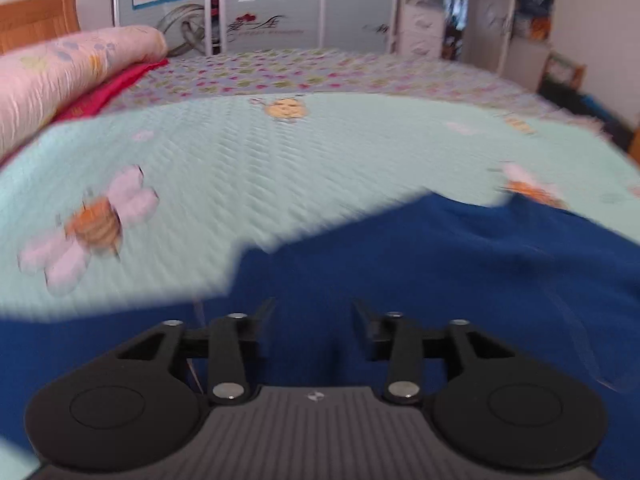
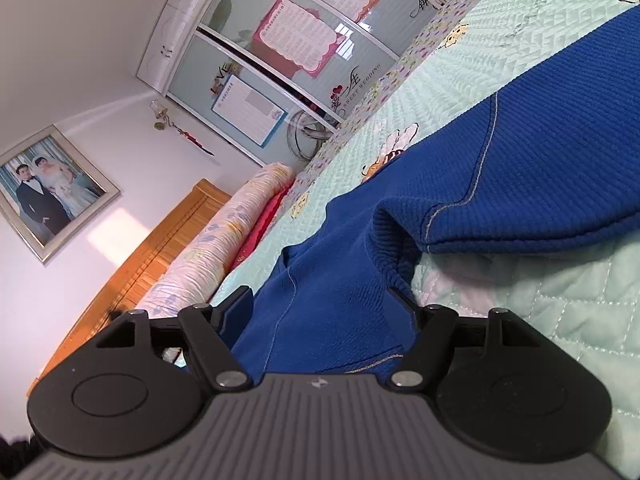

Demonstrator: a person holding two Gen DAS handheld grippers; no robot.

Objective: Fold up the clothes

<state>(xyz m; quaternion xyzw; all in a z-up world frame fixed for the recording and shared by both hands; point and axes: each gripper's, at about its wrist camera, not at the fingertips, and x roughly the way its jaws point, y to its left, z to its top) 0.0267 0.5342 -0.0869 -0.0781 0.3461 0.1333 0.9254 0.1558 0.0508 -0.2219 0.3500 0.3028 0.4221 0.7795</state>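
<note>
A blue knit garment (image 1: pixel 440 272) lies spread on a mint quilted bedspread (image 1: pixel 280 160) printed with bees. In the blurred left wrist view my left gripper (image 1: pixel 313 309) hangs just above the blue cloth. Its fingers stand apart and nothing is pinched between them. In the right wrist view the same blue garment (image 2: pixel 560 140) runs from the bedspread (image 2: pixel 520 312) down to my right gripper (image 2: pixel 324 298). A ribbed cuff and a loose fold of the cloth fill the gap between its wide-set fingers. The pads do not visibly press on the cloth.
A rolled pink floral duvet (image 1: pixel 60 76) and a red cloth (image 1: pixel 108 88) lie along the bed's head by a wooden headboard (image 2: pixel 160 248). A glass-door wardrobe (image 1: pixel 280 20) stands beyond the far side. A framed photo (image 2: pixel 44 192) hangs on the wall.
</note>
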